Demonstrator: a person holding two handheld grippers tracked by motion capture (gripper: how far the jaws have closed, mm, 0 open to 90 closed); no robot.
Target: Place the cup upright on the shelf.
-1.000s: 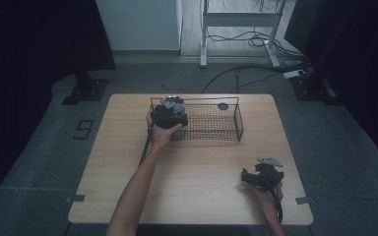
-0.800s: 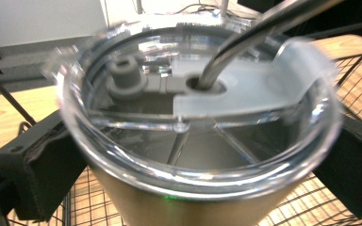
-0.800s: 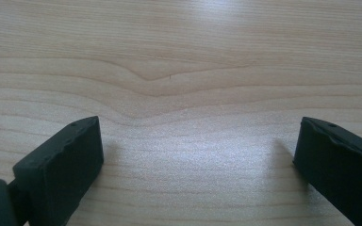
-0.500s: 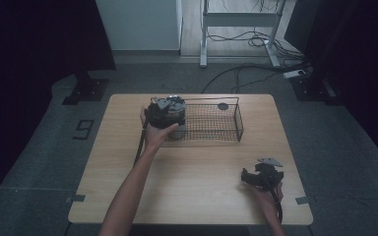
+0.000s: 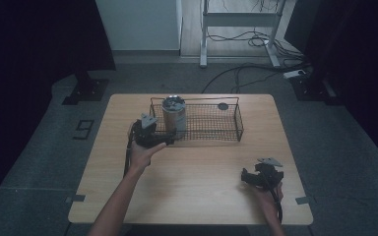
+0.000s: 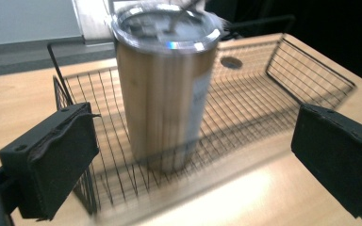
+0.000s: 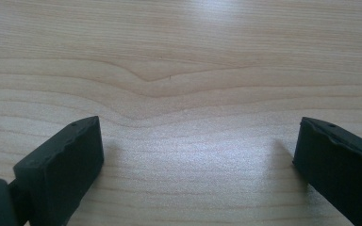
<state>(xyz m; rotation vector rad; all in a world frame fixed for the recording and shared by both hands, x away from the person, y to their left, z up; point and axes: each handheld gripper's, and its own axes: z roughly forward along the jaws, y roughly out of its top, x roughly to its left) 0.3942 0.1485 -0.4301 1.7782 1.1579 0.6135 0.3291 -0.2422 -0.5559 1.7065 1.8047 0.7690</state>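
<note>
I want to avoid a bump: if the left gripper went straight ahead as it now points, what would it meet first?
Most likely the wire basket: its near wall stands between the open left gripper and the upright tumbler inside. Depth is blurred, so this is a judgement.

The high view is dim and bluish, its left and right edges sinking into near black, with only the table [image 5: 192, 196] moderately lit. In the left gripper view the tumbler [image 6: 165, 84] and wire basket [image 6: 264, 94] are smeared by motion blur, with glare at lower centre. The right gripper view is bright and sharp, with soft shadows beside both jaws.
</note>
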